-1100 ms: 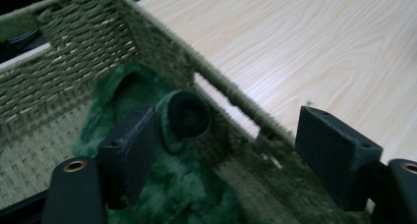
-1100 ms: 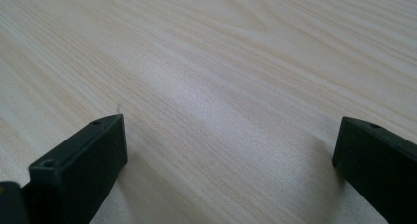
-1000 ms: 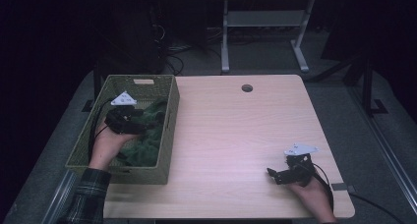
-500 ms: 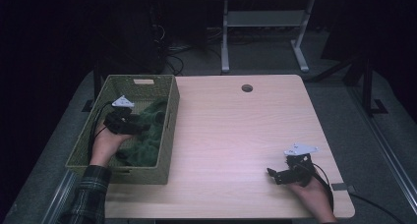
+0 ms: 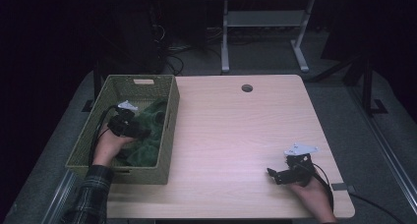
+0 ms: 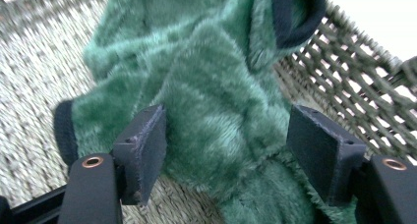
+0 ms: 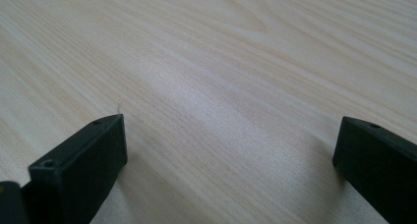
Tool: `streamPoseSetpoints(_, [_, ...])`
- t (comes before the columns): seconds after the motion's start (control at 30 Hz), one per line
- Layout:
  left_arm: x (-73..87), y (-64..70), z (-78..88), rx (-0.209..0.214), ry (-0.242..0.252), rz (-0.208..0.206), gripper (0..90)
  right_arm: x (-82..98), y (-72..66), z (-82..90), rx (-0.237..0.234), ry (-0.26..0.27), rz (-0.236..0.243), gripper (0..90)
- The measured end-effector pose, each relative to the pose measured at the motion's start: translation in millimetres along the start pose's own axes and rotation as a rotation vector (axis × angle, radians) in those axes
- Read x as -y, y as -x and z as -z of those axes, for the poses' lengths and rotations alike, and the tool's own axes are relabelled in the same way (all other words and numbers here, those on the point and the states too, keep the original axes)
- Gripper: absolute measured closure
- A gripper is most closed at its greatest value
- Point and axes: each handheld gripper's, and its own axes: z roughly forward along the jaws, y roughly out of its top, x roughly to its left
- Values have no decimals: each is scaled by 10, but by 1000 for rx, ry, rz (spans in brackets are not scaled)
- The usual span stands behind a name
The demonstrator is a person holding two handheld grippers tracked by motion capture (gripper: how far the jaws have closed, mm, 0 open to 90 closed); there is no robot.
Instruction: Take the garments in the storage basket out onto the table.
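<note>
A dark green fleecy garment [image 5: 153, 128] with navy trim lies bunched in a woven olive basket [image 5: 170, 135] at the table's left. My left gripper [image 5: 140, 132] reaches down into the basket. In the left gripper view the garment [image 6: 216, 76] bulges between the two pads of my left gripper [image 6: 226, 130]. The jaws stand wide and have just been opening, with the cloth loose between them. My right gripper [image 5: 272, 175] rests open low over the table's near right corner. Bare wood lies between the fingers of my right gripper [image 7: 231, 135].
The basket's woven wall [image 6: 344, 81] rises close to the right of the left jaws. The light wooden table [image 5: 236, 130] has a round cable hole [image 5: 247, 88] at the back. A grey desk frame [image 5: 263, 32] stands on the dark floor beyond.
My left hand has sunk deeper into the basket and drawn back toward its near end, onto the green garment. The right hand has stayed where it was.
</note>
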Motion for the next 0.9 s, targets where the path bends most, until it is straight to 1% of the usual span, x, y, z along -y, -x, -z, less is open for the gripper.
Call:
streamPoseSetpoints(0.07, [3,-3,-5,-1,-8,6,308,0,0,0,0,0,0,0])
streamPoseSetpoints(0.13, [8,-1,-5,9,-20,4,364,0,0,0,0,0,0,0])
streamPoseSetpoints(0.17, [11,3,-10,14,-22,-2,415,0,0,0,0,0,-1,0])
streamPoseSetpoints(0.2, [16,18,-21,24,-21,-1,443,0,0,0,0,0,0,0])
streamPoseSetpoints(0.23, [16,18,-21,34,-30,-10,510,0,0,0,0,0,-1,0])
streamPoseSetpoints(0.3, [13,37,-26,53,-39,-15,604,0,0,0,0,0,-1,0])
streamPoseSetpoints(0.33, [11,42,-24,60,-47,-16,667,0,0,0,0,0,-1,0])
streamPoseSetpoints(0.37, [8,41,-19,68,-50,-8,735,0,0,0,1,0,-1,0])
streamPoseSetpoints(0.4, [4,30,-7,72,-58,-5,779,0,0,0,1,0,-1,0])
streamPoseSetpoints(0.47, [1,24,6,80,-55,24,836,0,0,0,1,0,0,0])
streamPoseSetpoints(0.5, [-2,18,25,82,-63,29,845,0,0,0,1,0,-1,0])
streamPoseSetpoints(0.63, [-20,33,104,88,-35,38,855,0,0,0,1,0,0,0])
streamPoseSetpoints(0.67, [-20,33,104,88,-35,38,855,0,0,0,1,0,0,0])
streamPoseSetpoints(0.73, [-41,31,183,96,-8,54,858,2,-2,2,4,0,-3,0])
streamPoseSetpoints(0.8, [-61,21,243,97,9,58,861,4,-6,3,7,1,-5,0])
streamPoseSetpoints(0.9, [-98,16,359,101,53,72,865,4,-6,3,7,0,-5,0])
